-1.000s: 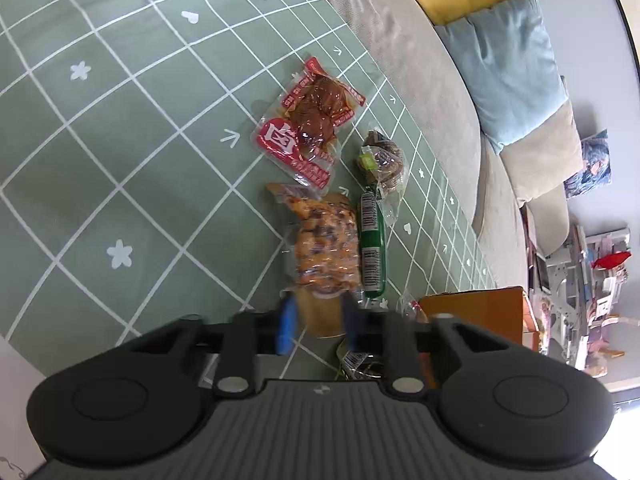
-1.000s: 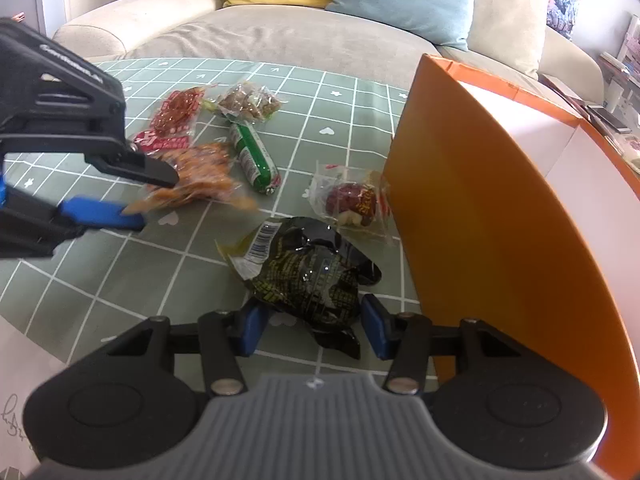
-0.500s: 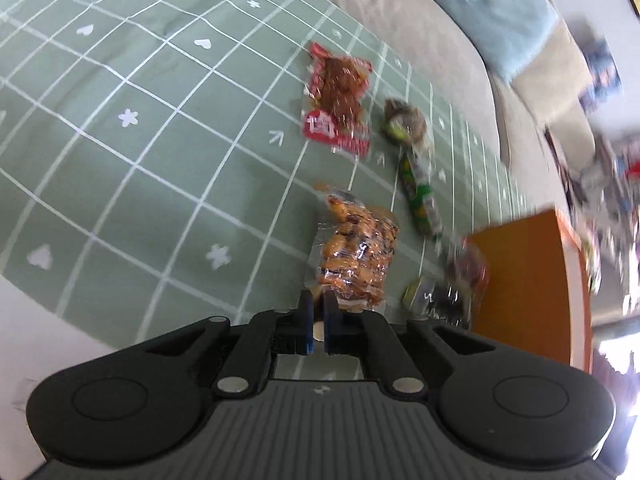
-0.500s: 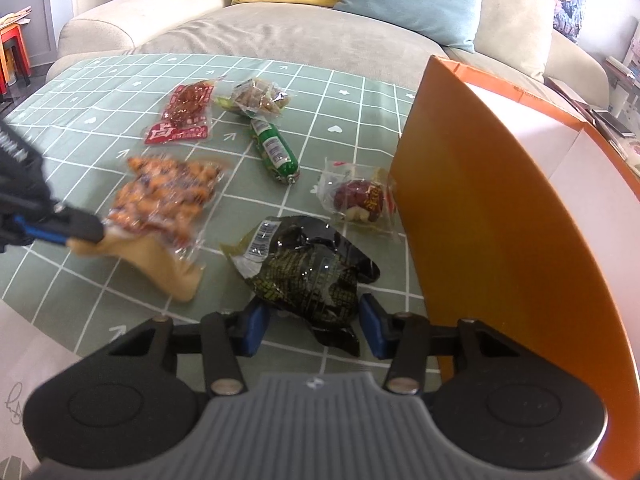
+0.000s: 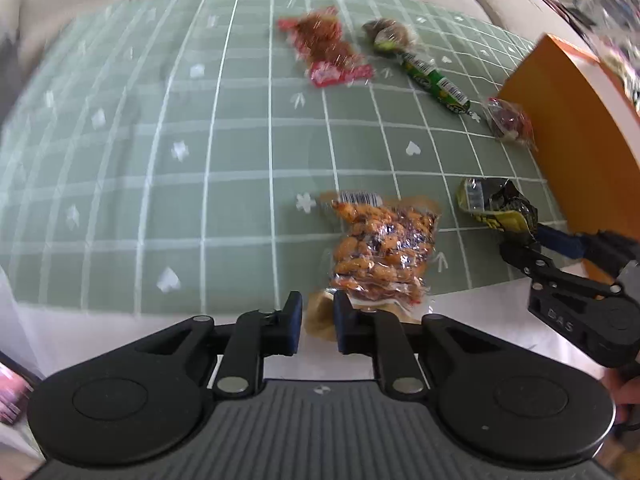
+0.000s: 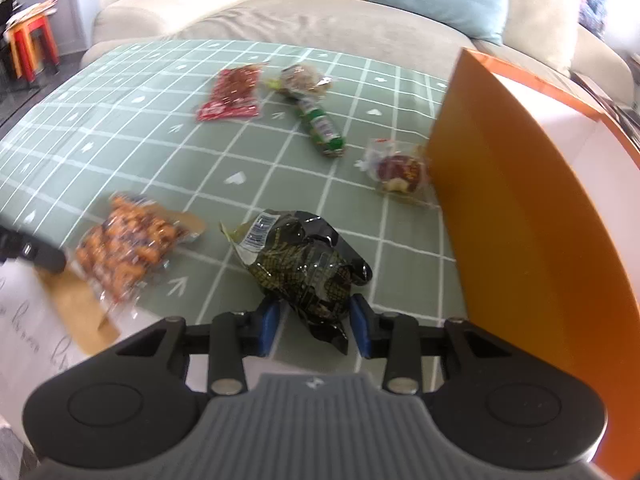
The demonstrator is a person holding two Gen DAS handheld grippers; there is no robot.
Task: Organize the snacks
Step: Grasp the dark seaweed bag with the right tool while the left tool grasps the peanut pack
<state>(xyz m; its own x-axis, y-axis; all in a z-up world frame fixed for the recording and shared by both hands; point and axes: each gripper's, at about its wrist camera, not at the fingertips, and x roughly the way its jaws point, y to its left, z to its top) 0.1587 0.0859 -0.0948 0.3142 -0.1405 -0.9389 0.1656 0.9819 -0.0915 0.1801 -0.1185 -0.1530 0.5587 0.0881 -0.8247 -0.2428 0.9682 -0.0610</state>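
My left gripper (image 5: 317,326) is shut on the near tan edge of the orange nut packet (image 5: 380,252), which lies at the mat's front edge; the packet also shows in the right wrist view (image 6: 128,244). My right gripper (image 6: 313,330) is shut on the black-and-yellow snack packet (image 6: 308,264), close to the orange box (image 6: 520,208). From the left wrist view the black packet (image 5: 496,204) and the right gripper (image 5: 560,264) sit at the right.
On the green checked mat (image 5: 160,140) lie a red packet (image 5: 328,52), a brownish packet (image 5: 388,34), a green sausage stick (image 5: 436,82) and a small clear red packet (image 5: 510,122) beside the box (image 5: 568,128). A sofa with cushions (image 6: 360,12) stands behind.
My left gripper closed on the nut packet's edge and dragged it toward the near edge of the mat. The right gripper kept hold of the black packet.
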